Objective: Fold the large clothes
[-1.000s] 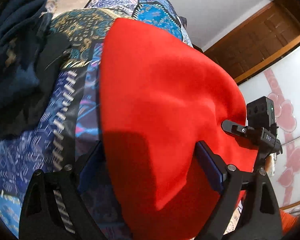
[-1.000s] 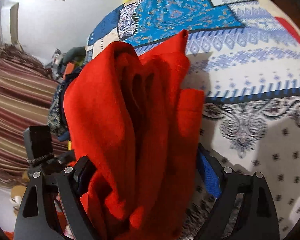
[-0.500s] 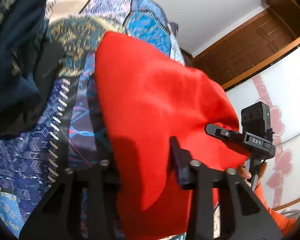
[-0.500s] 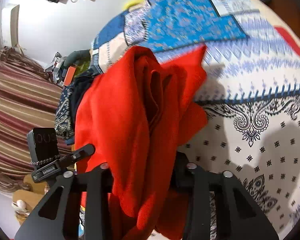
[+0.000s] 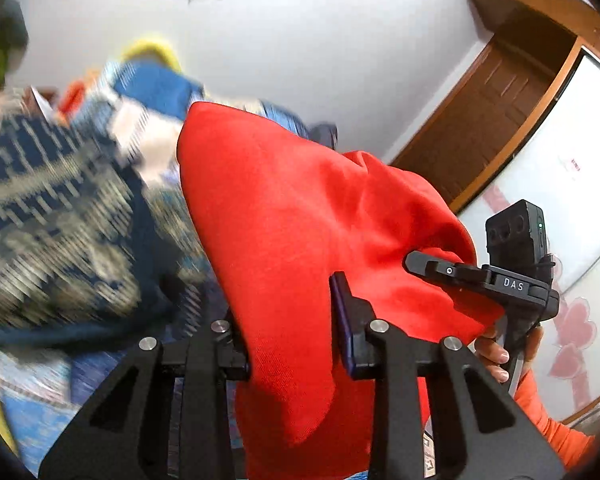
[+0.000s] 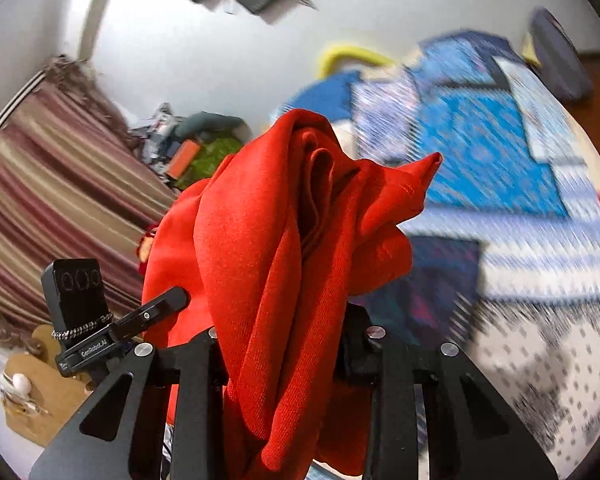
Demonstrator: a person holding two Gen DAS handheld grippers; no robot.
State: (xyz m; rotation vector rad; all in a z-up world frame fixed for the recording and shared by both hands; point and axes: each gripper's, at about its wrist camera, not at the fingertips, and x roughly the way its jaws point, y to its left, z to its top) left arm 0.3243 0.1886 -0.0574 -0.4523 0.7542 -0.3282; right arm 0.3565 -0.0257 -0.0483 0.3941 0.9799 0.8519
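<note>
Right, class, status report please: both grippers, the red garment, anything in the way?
Left gripper closing on the red knit garment. Right gripper shut on it too. Garment bunched, hanging over the patterned blue bedspread. Nothing in the way.

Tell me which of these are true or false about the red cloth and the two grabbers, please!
1. Both grippers pinch the red garment. True: the left gripper and the right gripper each have red cloth squeezed between their fingers.
2. The garment is blue. False: it is red; the patterned bedspread is blue.
3. The right gripper's cloth is bunched into folds. True.
4. A striped curtain shows in the right wrist view. True.
5. The left gripper is empty. False: it holds the garment.
</note>
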